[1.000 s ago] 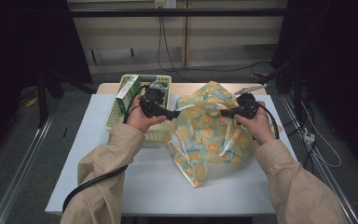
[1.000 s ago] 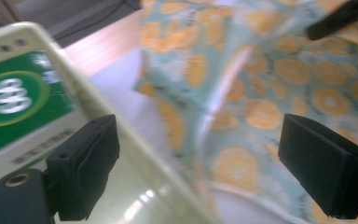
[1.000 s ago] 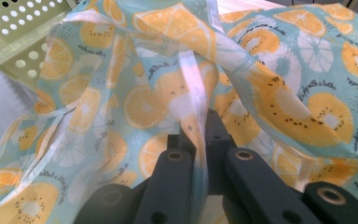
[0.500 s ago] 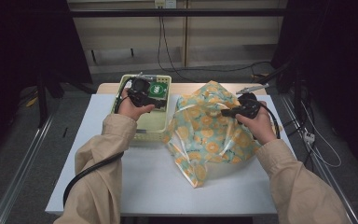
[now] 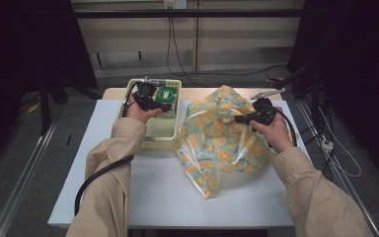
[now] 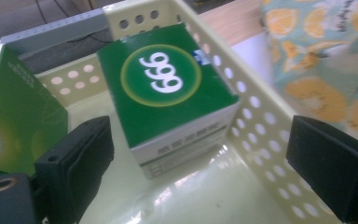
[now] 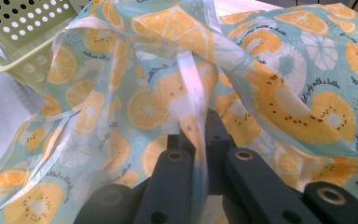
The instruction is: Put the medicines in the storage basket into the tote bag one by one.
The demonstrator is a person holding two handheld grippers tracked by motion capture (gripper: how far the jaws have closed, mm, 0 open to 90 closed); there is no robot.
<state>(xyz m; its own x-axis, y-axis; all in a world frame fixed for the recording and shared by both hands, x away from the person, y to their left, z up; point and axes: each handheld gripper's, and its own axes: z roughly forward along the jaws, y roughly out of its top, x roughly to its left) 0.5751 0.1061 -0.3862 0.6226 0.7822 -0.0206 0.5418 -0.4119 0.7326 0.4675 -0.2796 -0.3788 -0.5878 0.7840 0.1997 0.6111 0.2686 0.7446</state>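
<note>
Overhead, in the high view, the left gripper hangs inside the pale yellow perforated basket, with the green box just beyond its tips, while the right gripper sits off to the side, pinched onto the fruit-print plastic bag that lies on the white tabletop touching the basket's wall. Next, the left gripper view: the left gripper has just been opening its jaws and they stand wide, with nothing pressed between them; the green box, marked with a white 999 in a ring, lies straight ahead of the tips and a little toward the left jaw, its top tilted toward the camera and its long axis running roughly along the reach. A second green box stands beside the left jaw, and the basket wall runs just inside the right jaw, so I judge the closing will need to clear that wall. Finally, the right gripper view: the right gripper is fully closed on a whitish handle strip of the bag, holding it up; the left hand is clearly the nearer one to the box.
</note>
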